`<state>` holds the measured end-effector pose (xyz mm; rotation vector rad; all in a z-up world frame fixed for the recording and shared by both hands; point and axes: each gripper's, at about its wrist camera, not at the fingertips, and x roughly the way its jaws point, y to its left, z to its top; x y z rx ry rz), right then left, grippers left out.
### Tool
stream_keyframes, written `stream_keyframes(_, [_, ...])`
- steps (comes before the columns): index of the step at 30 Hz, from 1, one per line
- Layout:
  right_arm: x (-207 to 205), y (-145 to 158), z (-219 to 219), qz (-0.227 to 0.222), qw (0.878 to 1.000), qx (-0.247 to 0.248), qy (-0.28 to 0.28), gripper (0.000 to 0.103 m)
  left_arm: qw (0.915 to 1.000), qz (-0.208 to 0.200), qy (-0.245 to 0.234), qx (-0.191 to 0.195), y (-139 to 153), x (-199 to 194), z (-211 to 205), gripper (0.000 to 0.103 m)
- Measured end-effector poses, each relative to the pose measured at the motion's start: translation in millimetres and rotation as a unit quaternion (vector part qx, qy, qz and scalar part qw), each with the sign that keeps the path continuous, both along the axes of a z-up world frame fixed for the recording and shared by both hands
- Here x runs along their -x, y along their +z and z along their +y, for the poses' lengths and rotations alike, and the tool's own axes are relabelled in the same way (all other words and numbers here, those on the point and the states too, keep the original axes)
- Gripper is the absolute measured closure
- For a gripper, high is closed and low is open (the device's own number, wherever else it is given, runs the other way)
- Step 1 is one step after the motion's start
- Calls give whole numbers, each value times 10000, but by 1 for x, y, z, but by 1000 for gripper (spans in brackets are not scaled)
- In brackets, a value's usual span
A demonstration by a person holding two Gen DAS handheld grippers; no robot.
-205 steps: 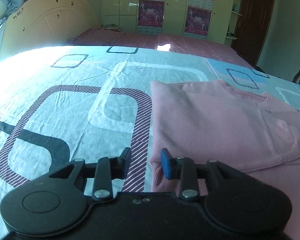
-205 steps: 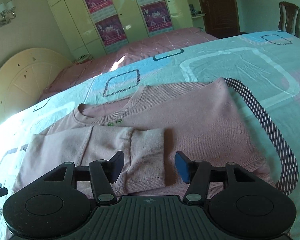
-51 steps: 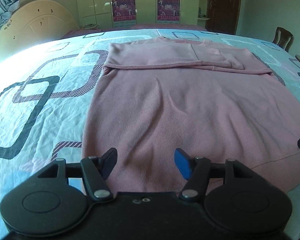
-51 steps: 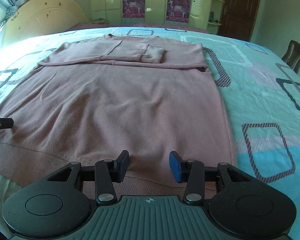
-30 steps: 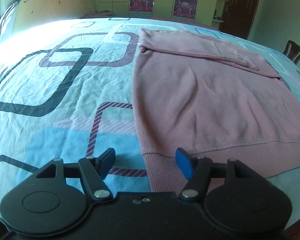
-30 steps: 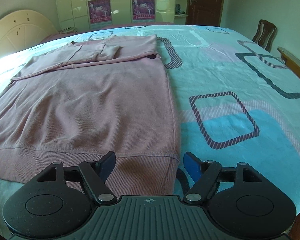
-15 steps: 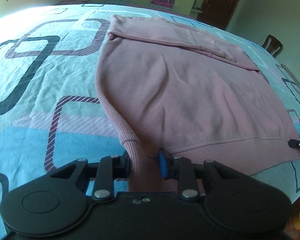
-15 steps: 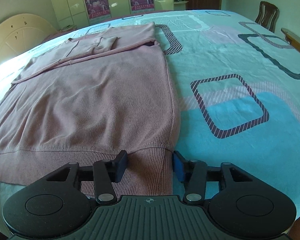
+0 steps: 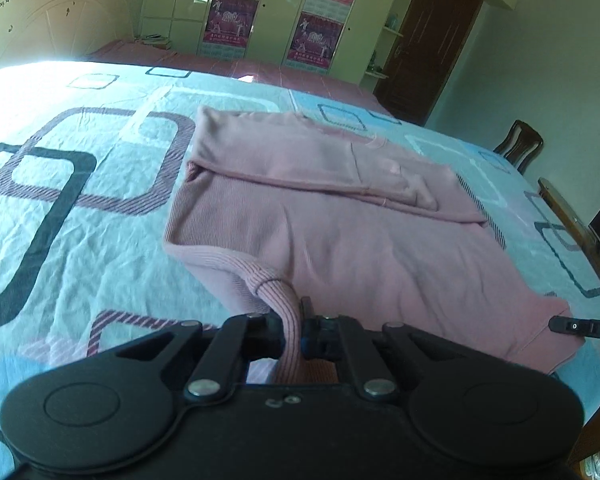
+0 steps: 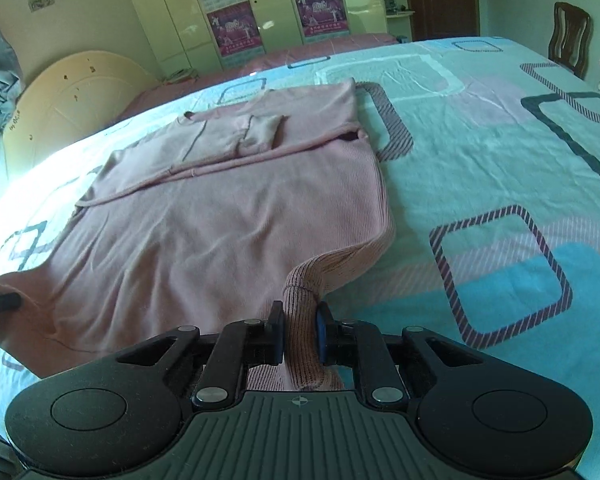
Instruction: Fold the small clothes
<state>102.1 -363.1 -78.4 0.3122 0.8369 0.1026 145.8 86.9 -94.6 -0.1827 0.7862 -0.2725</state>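
In the left wrist view, the left gripper (image 9: 291,330) sits at lower centre of the frame, jaws together and clamped on the ribbed hem corner of the pink sweater (image 9: 340,240). That corner is raised off the patterned bedsheet (image 9: 60,220) and the cloth bends up into the jaws. The sweater fills the centre of the frame; across its upper part both sleeves (image 9: 340,168) already lie folded in over the chest. At the right edge of this view the tip of the other gripper shows at the opposite hem corner. In the right wrist view, the right gripper (image 10: 298,334) sits at lower centre, jaws closed on the other ribbed hem corner of the sweater (image 10: 220,220), also lifted clear of the bedsheet (image 10: 500,160). The folded sleeves (image 10: 240,136) appear at upper centre, near the neckline. A headboard (image 10: 72,96) stands at upper left, a chair (image 10: 570,36) at upper right. Our judgement: the sleeve folds are done and both hem corners are secured; left is carrying the hem up toward the collar, laying it flat, and possibly one more fold to make a compact packet.
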Motion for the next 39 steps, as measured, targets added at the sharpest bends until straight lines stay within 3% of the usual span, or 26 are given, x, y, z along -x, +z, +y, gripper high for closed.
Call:
stream_keyframes(12, [-105,45,-22,-672,9962,-534,-152,89,9970,-601,308,388,47,-100,-6,97])
stream_keyframes(22, [-235,34,-50,-614,9903,-1025,-709,89,9946,-438,783,528,35,-227,-13,97])
stream_keyframes(27, [-296,4,-59,-250,9863,-1295,-989,89,9947,-196,961,315,14,-284,-23,97])
stream_keyframes(31, [-332,-28,-65,184,9833,-1417,-1123,88,9944,26,1056,-72,-9,-316,-30,97])
stream_keyframes(35, [-343,-36,-68,298,9868,-1213,-1032,87,9928,144,1099,-462,-24,-332,-30,81])
stream_keyframes(37, [-343,-35,-71,270,9885,-1124,-974,70,9934,194,998,-529,-27,-336,-29,78])
stream_keyframes(39, [-343,-32,-74,149,9901,-985,-985,57,9940,165,948,-521,-27,-336,-24,63])
